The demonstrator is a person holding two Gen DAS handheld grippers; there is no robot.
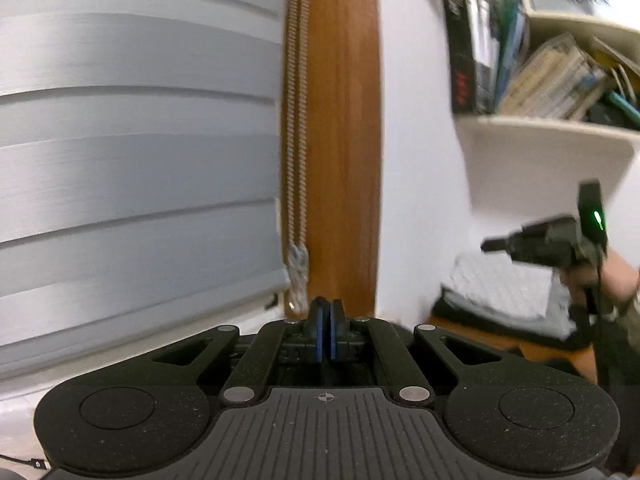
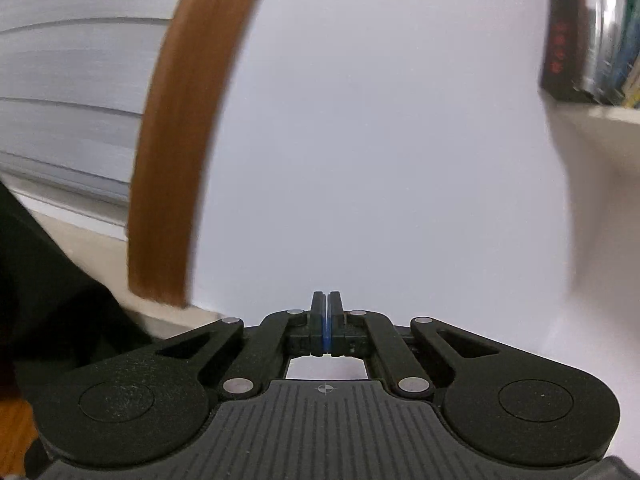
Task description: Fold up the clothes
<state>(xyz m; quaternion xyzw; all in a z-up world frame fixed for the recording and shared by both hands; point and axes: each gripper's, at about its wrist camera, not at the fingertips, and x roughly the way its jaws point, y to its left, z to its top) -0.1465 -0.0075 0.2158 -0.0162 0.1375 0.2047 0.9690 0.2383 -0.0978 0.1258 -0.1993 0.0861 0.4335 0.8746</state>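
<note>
My left gripper (image 1: 326, 316) points at a window and wall, its blue pads pressed together with nothing showing between them. The right gripper (image 2: 326, 312) faces a bare white wall (image 2: 380, 160), shut, and no cloth shows between its pads. In the left wrist view the right gripper (image 1: 490, 245) hangs in the air at the right, held by a hand (image 1: 600, 280). Below it lies a pale folded cloth (image 1: 500, 288) on a dark layer (image 1: 460, 316). A dark mass (image 2: 48, 300), perhaps fabric, fills the lower left of the right wrist view; I cannot tell what it is.
A grey slatted blind (image 1: 140, 160) covers the window on the left, with a bead chain (image 1: 298, 120) beside a brown wooden frame (image 1: 340, 140). White shelves (image 1: 540, 128) with books (image 1: 520, 60) hang at the upper right. A wooden surface (image 1: 480, 336) shows under the folded cloth.
</note>
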